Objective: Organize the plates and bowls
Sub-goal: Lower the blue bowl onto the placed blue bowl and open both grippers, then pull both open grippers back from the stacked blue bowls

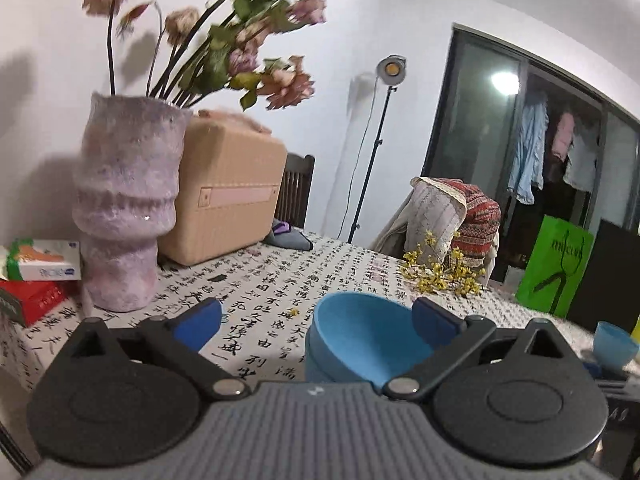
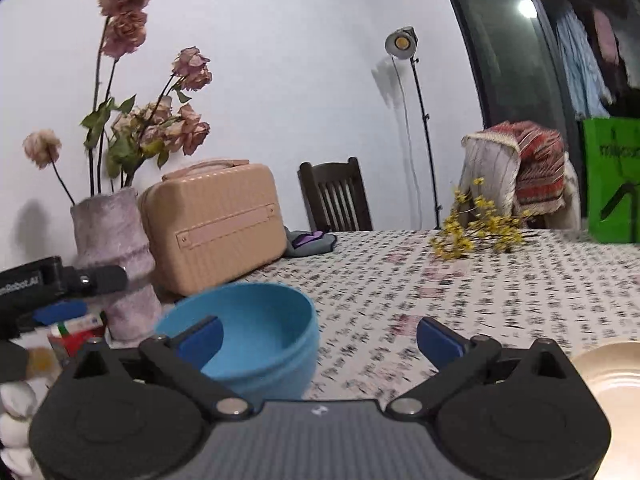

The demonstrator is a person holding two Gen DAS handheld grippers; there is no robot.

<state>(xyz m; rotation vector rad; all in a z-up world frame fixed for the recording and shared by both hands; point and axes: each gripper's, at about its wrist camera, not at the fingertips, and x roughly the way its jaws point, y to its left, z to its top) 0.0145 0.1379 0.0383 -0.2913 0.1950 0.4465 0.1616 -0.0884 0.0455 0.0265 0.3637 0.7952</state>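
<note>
The left gripper [image 1: 316, 320] hovered low over the surface [image 1: 272, 280], which was covered by a cloth printed with black calligraphy. Its jaws stood wide apart and held nothing. The blue bowl [image 1: 360, 340] sat upright on the cloth between the 2 blue pads, much nearer the right-hand pad, which overlapped the bowl's rim in this view; whether pad and rim actually touched could not be told. The left-hand pad was well apart from the bowl.

From the right wrist view, the right gripper [image 2: 318, 340] also had its jaws spread wide and empty. The same blue bowl [image 2: 248, 332] lay toward its left-hand pad, which showed in front of the bowl's open mouth, while the right-hand pad hung over bare cloth. A cream plate [image 2: 608, 376] rested on the surface at the right edge, only partly in view. The left gripper [image 2: 60, 312] showed at the far left edge of this view, just beside the vase.

A second, smaller blue cup or bowl [image 1: 614, 344] stood at the far right edge of the left wrist view, well apart from the first. Behind the bowl stood a mauve textured vase [image 1: 124, 208] with dried roses, touching or just beside a tan hard case [image 1: 228, 192]. Yellow flower sprigs [image 1: 444, 272] lay further back, near a green bag [image 1: 554, 268].
</note>
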